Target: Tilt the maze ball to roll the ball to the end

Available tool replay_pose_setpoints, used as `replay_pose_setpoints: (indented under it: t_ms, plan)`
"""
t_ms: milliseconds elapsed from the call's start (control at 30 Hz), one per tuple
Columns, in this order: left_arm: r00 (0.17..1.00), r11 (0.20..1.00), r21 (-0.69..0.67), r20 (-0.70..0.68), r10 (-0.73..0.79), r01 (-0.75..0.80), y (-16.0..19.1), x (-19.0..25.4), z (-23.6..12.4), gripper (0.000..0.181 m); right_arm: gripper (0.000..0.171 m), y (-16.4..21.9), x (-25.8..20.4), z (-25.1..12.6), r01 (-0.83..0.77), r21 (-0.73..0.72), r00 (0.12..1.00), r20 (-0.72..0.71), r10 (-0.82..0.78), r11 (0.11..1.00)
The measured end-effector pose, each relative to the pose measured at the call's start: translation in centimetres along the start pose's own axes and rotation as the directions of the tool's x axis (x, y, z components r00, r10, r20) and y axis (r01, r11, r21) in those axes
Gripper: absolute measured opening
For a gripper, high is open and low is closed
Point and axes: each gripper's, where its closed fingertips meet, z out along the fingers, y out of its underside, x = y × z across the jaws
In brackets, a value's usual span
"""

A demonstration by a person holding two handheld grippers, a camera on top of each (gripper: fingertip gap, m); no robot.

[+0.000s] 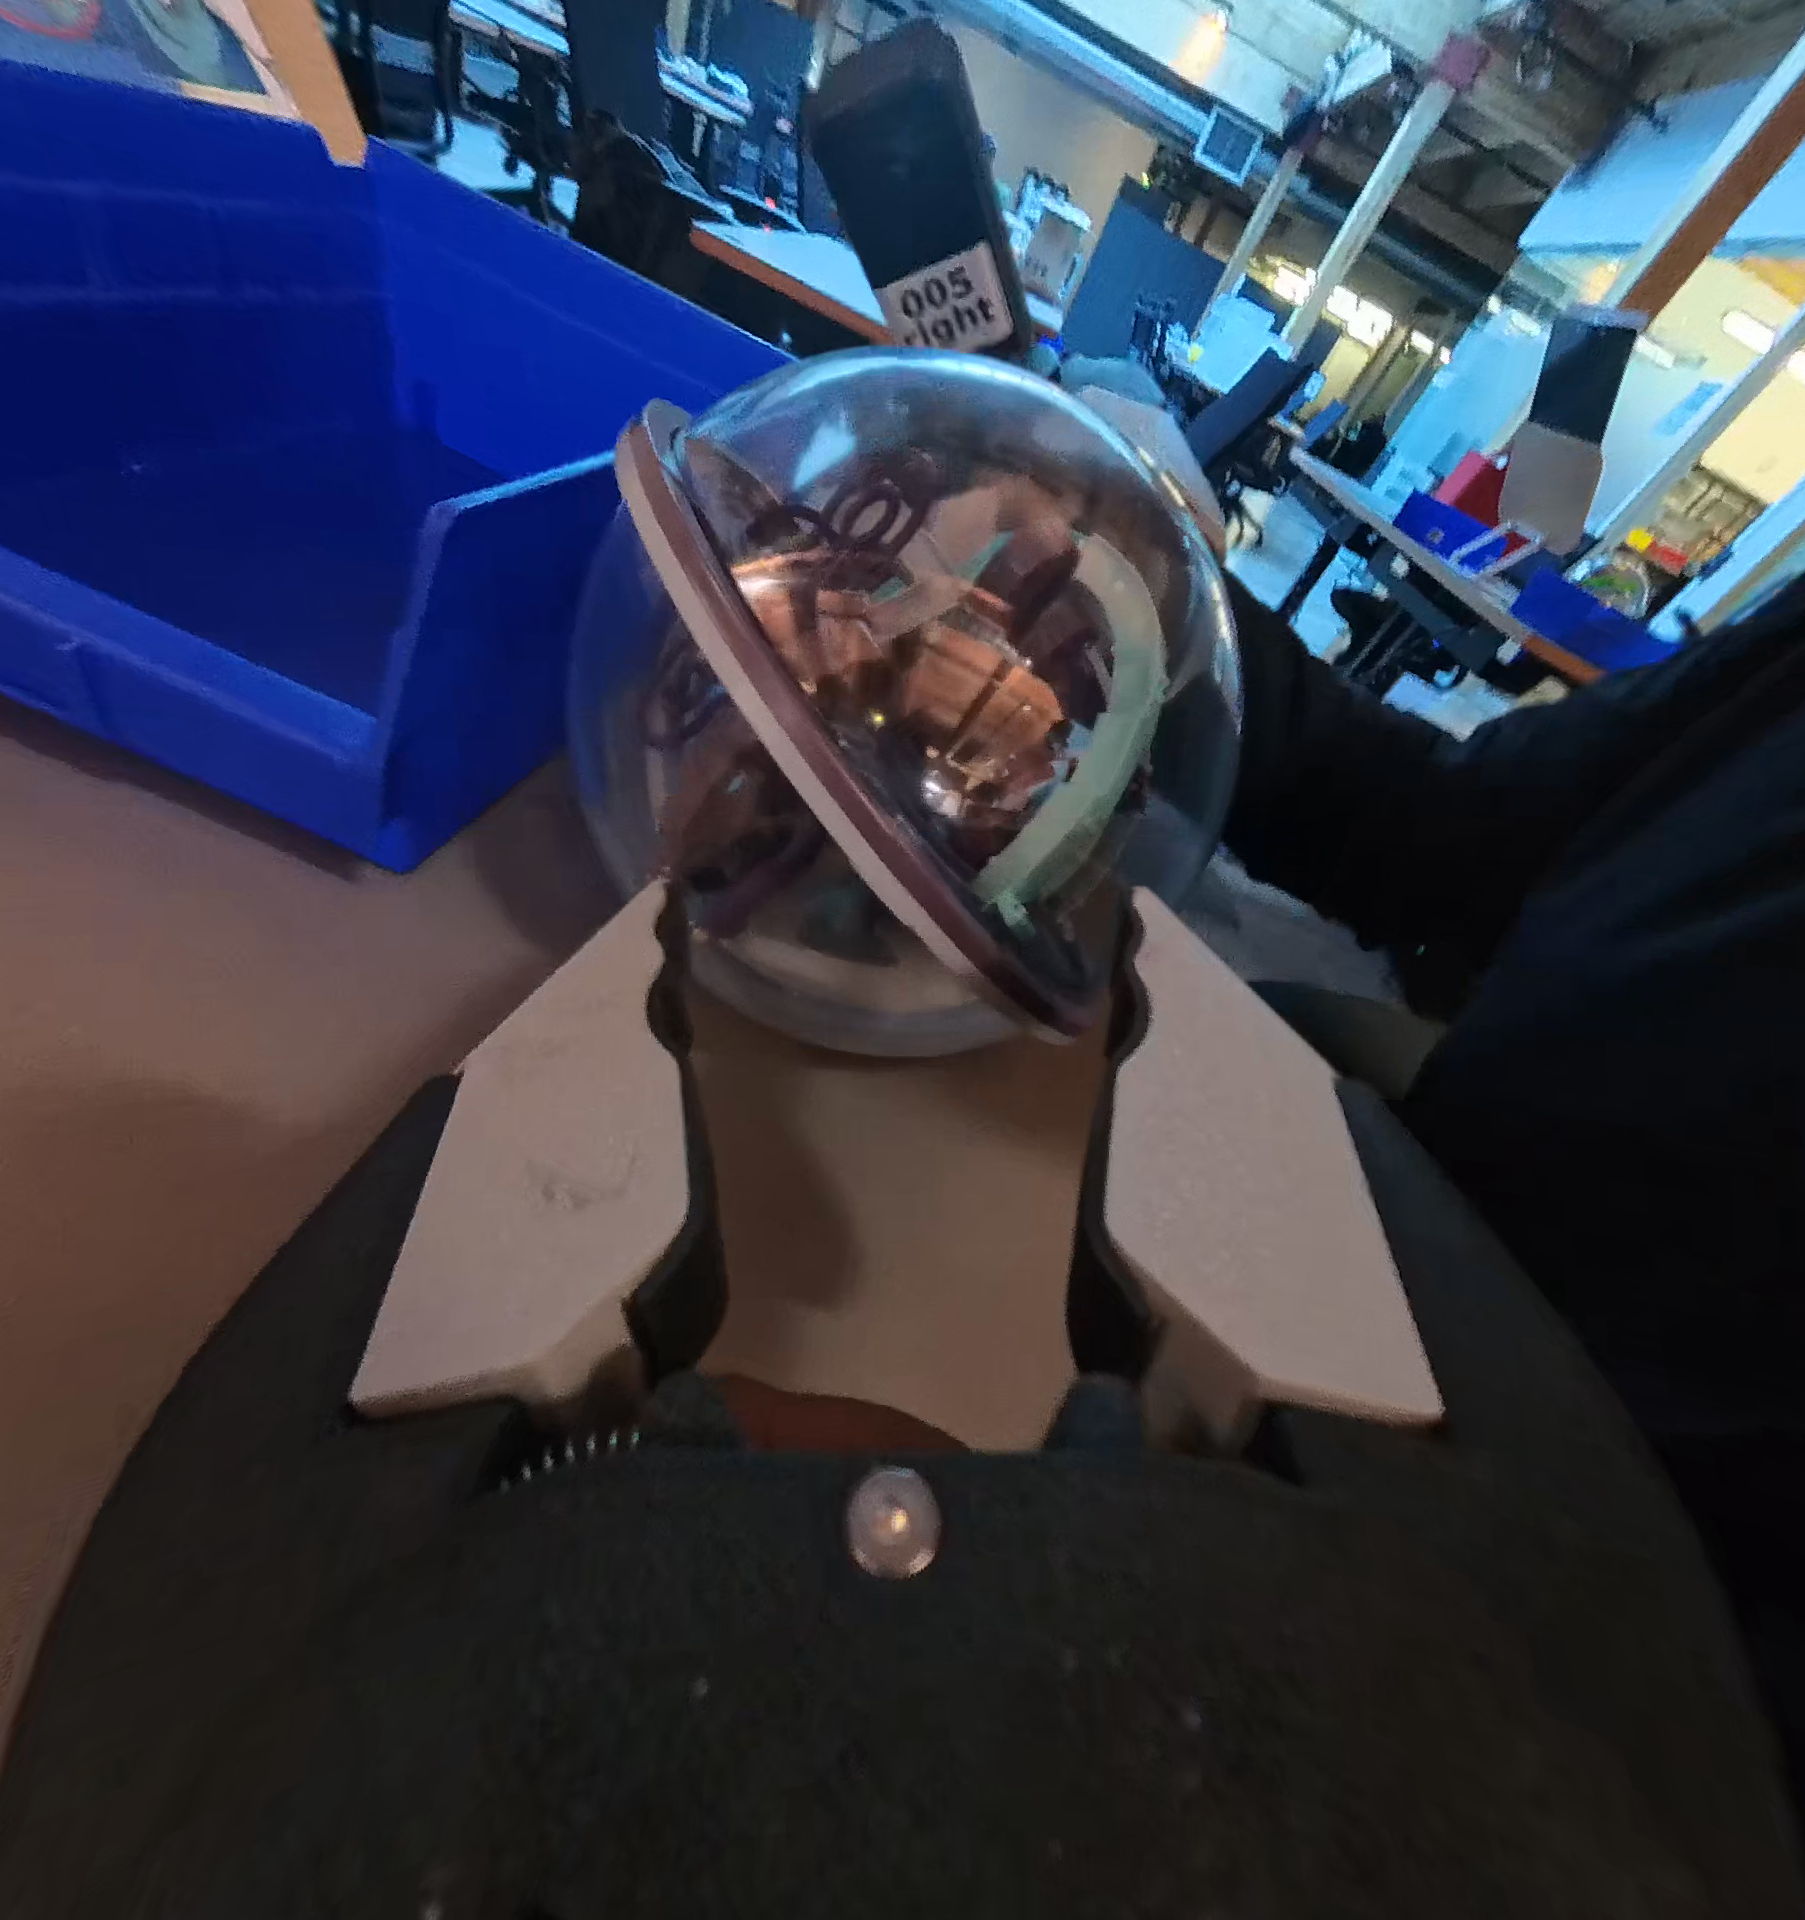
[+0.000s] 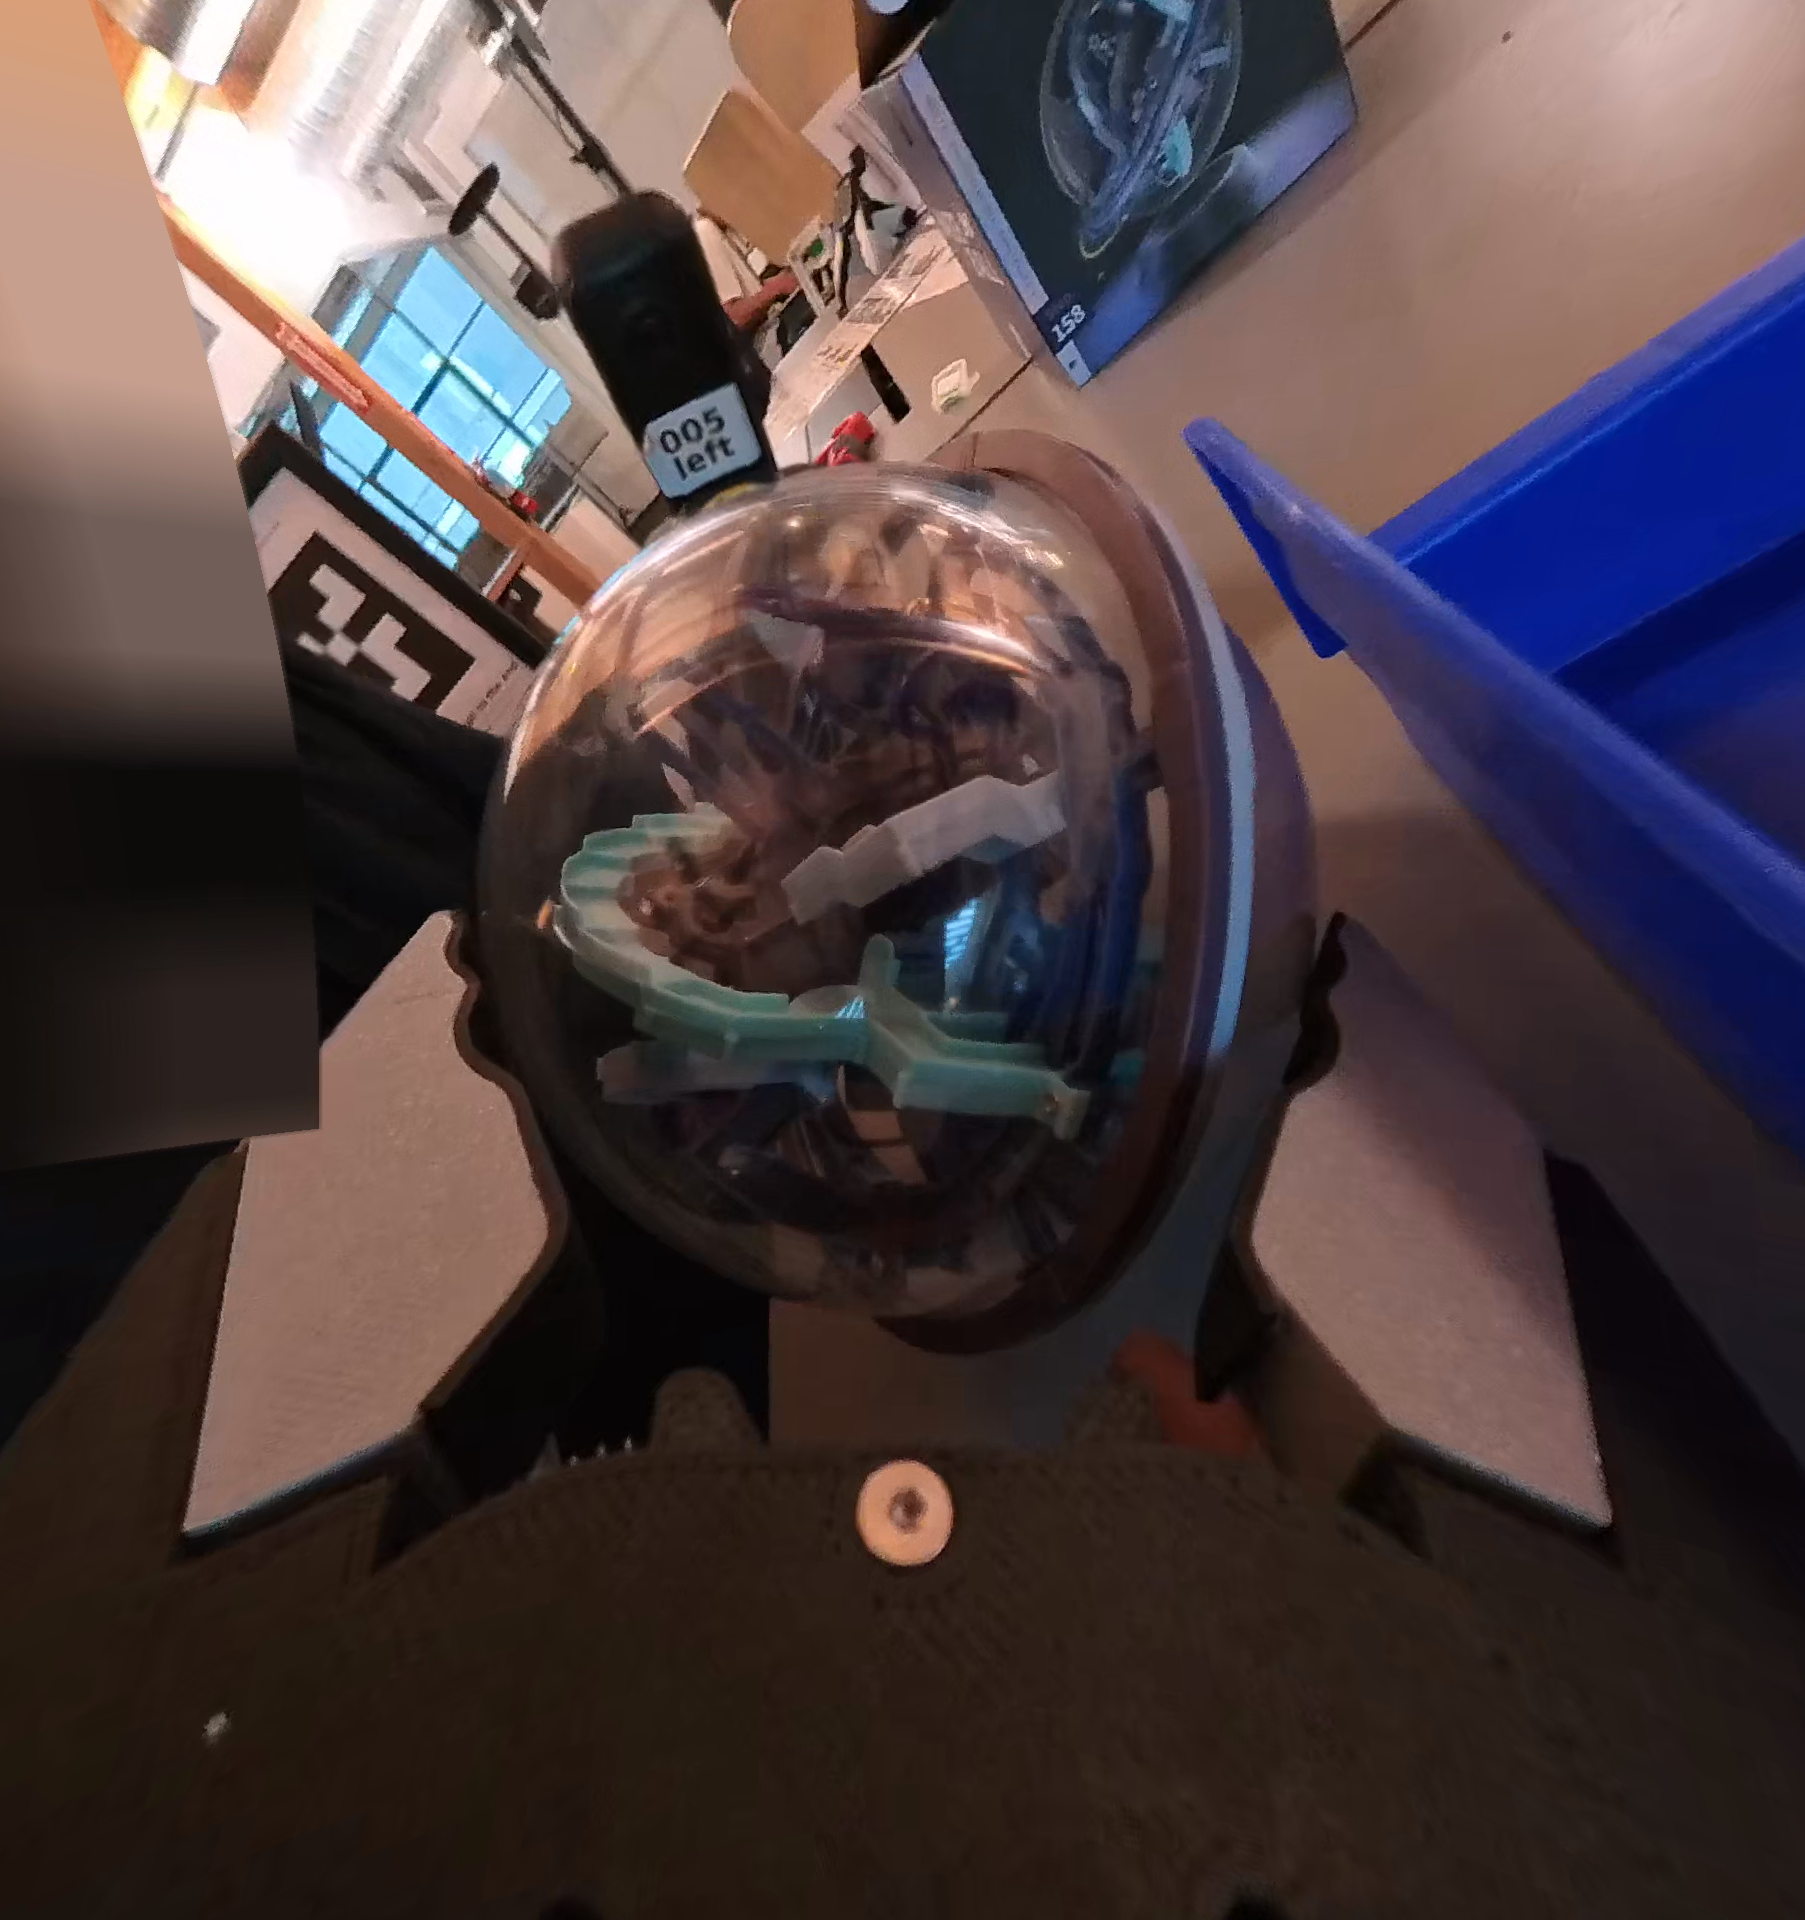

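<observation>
The maze ball [image 1: 908, 696] is a clear sphere with a brown and white equator ring and teal and white tracks inside. It is held above the table, tilted, between both grippers from opposite sides. My left gripper [image 1: 898, 914] is shut on its lower part, fingertips on either side. My right gripper [image 2: 898, 935] is shut on the maze ball [image 2: 877, 883] across its widest part. Each gripper's black body shows behind the ball in the other's view: the right one [image 1: 908, 177], the left one [image 2: 659, 343]. I cannot pick out the small ball inside.
A large blue bin [image 1: 202, 468] stands on the tan table [image 1: 150, 1039] close beside the ball, also in the right wrist view [image 2: 1656, 675]. A dark printed box [image 2: 1137, 156] stands farther off. A person's dark sleeve [image 1: 1500, 831] is at the right.
</observation>
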Motion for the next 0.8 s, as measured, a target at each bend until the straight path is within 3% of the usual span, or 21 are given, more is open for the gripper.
replay_pose_setpoints:
  t_ms: [100,233,367,567,800]
  plan:
    - [0.998,0.997,0.039,0.01,-0.067,0.067,-0.2,-0.4,-0.5,0.069,0.148,-0.2,0.4,0.0,-0.049,0.042,0.997,-0.05,0.051,0.998]
    - [1.0,1.0,-0.016,0.023,-0.015,0.015,0.9,0.2,-0.2,0.09,0.148,0.7,-0.2,0.6,-0.051,0.062,0.993,-0.104,0.057,0.997]
    - [0.999,0.999,-0.035,0.027,0.041,-0.04,0.9,0.3,0.2,0.088,0.143,0.5,-0.4,-0.1,0.025,0.048,0.99,-0.143,-0.018,0.999]
    - [1.0,0.996,-0.086,0.006,0.016,-0.016,1.6,0.1,1.0,0.089,0.144,-0.7,0.0,-0.5,0.039,0.071,0.998,-0.058,-0.034,0.997]
    - [0.999,0.998,-0.058,-0.032,-0.027,0.026,0.9,0.1,1.2,0.091,0.145,0.0,-0.1,-0.8,-0.001,0.071,0.995,-0.096,0.007,0.997]
